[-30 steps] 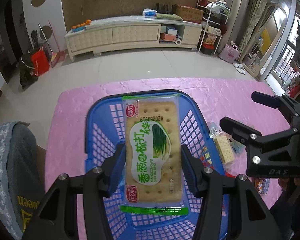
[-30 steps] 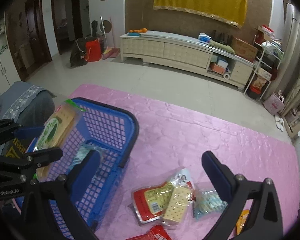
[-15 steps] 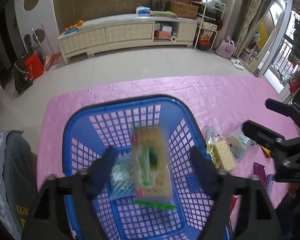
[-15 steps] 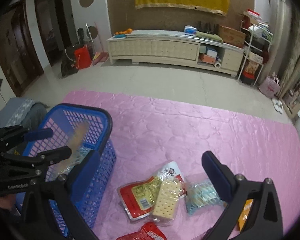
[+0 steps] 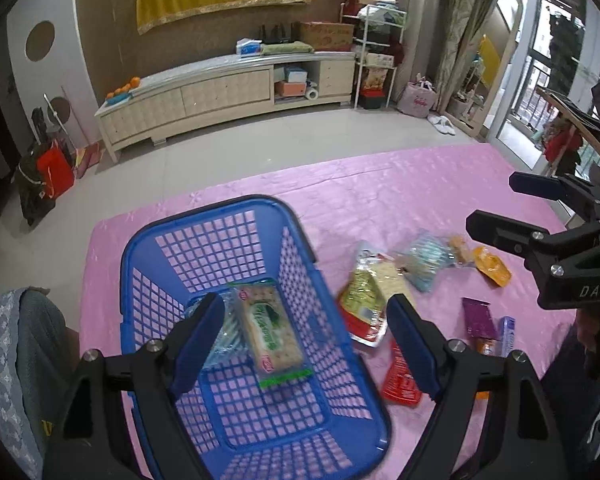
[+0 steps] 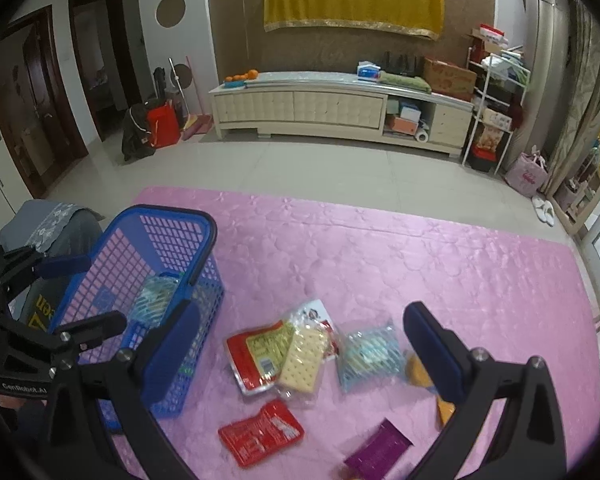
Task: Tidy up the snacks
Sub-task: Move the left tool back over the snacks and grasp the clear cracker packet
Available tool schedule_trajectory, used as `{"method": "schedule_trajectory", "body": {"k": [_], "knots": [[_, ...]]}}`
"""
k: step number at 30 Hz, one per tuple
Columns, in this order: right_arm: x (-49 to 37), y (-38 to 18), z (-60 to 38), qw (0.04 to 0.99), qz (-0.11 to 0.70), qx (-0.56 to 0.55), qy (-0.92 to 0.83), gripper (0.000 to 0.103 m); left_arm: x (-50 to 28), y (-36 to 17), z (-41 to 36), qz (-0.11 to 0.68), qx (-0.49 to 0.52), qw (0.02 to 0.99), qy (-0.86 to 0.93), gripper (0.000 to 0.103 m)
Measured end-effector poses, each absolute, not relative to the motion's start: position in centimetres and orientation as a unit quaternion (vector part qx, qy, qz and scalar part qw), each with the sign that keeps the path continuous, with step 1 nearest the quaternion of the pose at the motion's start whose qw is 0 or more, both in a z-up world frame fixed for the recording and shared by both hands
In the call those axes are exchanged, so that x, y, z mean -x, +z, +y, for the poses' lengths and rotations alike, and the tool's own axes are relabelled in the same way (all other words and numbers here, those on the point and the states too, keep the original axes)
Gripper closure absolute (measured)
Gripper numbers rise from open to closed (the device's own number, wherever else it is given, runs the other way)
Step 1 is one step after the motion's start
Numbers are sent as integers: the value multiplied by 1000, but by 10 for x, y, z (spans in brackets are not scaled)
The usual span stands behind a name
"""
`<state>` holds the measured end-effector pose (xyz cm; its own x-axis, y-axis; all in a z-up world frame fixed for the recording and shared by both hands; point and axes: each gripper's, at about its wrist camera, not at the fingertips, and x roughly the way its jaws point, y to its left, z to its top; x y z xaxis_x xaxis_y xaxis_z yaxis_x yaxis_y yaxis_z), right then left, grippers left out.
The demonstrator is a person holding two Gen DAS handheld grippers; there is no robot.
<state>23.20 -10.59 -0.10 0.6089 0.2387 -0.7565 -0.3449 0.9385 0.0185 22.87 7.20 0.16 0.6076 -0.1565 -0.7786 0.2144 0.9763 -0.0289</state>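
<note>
A blue mesh basket [image 5: 140, 264] stands on the left part of the pink cloth. Inside it lies a cracker pack with a green label [image 5: 270, 326], beside a clear striped pack [image 5: 224, 332]. My left gripper [image 5: 304, 340] hangs open above the basket, holding nothing; the right wrist view shows it at the far left [image 6: 104, 292]. My right gripper [image 6: 300, 340] is open over the loose snacks: a red-and-yellow pouch [image 6: 260, 348], a plain cracker pack [image 6: 302, 356], a blue striped pack [image 6: 368, 354], a red pouch [image 6: 260, 432], a purple pack [image 6: 378, 448].
The pink cloth [image 6: 420, 248] stretches bare to the back and right. An orange packet [image 5: 492, 266] lies at the right of the snack pile. A grey padded seat [image 5: 16, 340] sits beside the basket's left. A long cream cabinet [image 6: 340, 108] stands across the floor.
My left gripper opened and let go of the green-label cracker pack, which dropped into the basket. Both grippers have lifted and drawn back, so more of the cloth shows.
</note>
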Motion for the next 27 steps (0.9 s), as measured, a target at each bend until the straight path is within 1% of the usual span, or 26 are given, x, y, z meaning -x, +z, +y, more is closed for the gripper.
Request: {"method": "schedule_trajectory", "body": {"k": [5, 14, 21, 27], "knots": [[-214, 9, -126, 896, 410, 61, 162, 0, -214, 16, 53, 419, -37, 901, -109, 21], [-190, 17, -162, 897, 411, 54, 155, 0, -199, 27, 8, 409, -58, 901, -131, 21], [-184, 14, -191, 895, 419, 46, 146, 0, -199, 22, -21, 411, -69, 896, -153, 21], [-188, 4, -217, 892, 429, 38, 140, 0, -203, 7, -50, 425, -91, 886, -163, 21]]}}
